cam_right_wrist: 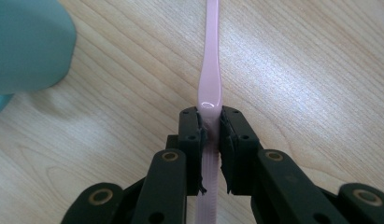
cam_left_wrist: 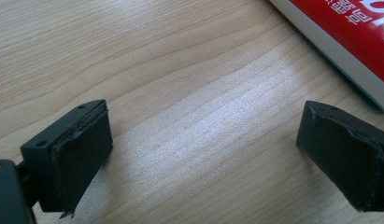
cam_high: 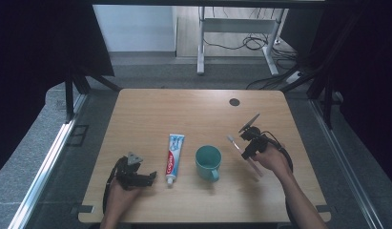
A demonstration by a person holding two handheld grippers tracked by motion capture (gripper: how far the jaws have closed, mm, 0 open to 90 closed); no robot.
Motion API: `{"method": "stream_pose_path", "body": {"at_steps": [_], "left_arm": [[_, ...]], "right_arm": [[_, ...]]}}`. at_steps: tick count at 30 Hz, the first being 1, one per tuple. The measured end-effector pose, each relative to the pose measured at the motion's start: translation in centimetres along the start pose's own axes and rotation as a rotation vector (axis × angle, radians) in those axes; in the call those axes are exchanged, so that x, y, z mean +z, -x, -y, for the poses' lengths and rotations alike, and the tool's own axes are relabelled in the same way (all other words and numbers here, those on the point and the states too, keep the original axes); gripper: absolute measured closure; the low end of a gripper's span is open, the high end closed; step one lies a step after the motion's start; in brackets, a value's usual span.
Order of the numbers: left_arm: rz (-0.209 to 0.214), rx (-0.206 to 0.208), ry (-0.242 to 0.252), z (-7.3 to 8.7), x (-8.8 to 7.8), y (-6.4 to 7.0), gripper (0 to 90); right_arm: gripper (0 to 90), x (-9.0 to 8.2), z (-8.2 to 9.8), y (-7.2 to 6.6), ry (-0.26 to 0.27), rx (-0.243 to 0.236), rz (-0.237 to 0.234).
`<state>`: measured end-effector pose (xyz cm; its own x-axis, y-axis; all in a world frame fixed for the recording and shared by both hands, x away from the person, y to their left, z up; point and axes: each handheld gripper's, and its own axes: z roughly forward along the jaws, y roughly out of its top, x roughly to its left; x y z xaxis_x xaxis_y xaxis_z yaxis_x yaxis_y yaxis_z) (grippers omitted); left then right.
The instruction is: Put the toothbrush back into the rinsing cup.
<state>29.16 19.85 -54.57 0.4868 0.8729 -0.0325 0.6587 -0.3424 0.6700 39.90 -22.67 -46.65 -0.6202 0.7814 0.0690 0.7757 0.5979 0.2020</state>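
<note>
A pink toothbrush (cam_high: 240, 149) is clamped by its handle in my right gripper (cam_high: 246, 148), just right of a teal mug (cam_high: 208, 162). In the right gripper view the pink toothbrush (cam_right_wrist: 211, 74) runs up and away from my shut right gripper (cam_right_wrist: 211, 126), a little above the wood, with the mug (cam_right_wrist: 28, 46) at the upper left. A toothpaste tube (cam_high: 173, 156) lies left of the mug. My left gripper (cam_high: 145, 179) rests open on the table beside the tube's cap end. Between its wide fingertips (cam_left_wrist: 82, 149) is only bare wood; the red and white tube (cam_left_wrist: 348, 42) crosses the upper right corner.
The wooden table (cam_high: 150, 109) has a dark round grommet (cam_high: 234, 102) near its far edge. Behind the table stand a desk frame (cam_high: 236, 28) and loose cables (cam_high: 260, 45) on the floor. Black curtains hang on both sides.
</note>
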Motion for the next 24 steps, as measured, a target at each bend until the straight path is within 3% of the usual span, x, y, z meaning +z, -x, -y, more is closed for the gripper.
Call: {"method": "stream_pose_path", "body": {"at_steps": [9, 24], "left_arm": [[0.0, 0.0, 0.0, 0.0, 0.0, 0.0, 3.3], [0.0, 0.001, 0.0, 0.0, 0.0, 0.0, 3.3]], "right_arm": [[78.8, -1.2, 1.1, 0.1, 0.049, -0.012, -0.008], [78.7, -3.1, 2.9, -0.1, 0.195, -0.035, -0.036]]}}
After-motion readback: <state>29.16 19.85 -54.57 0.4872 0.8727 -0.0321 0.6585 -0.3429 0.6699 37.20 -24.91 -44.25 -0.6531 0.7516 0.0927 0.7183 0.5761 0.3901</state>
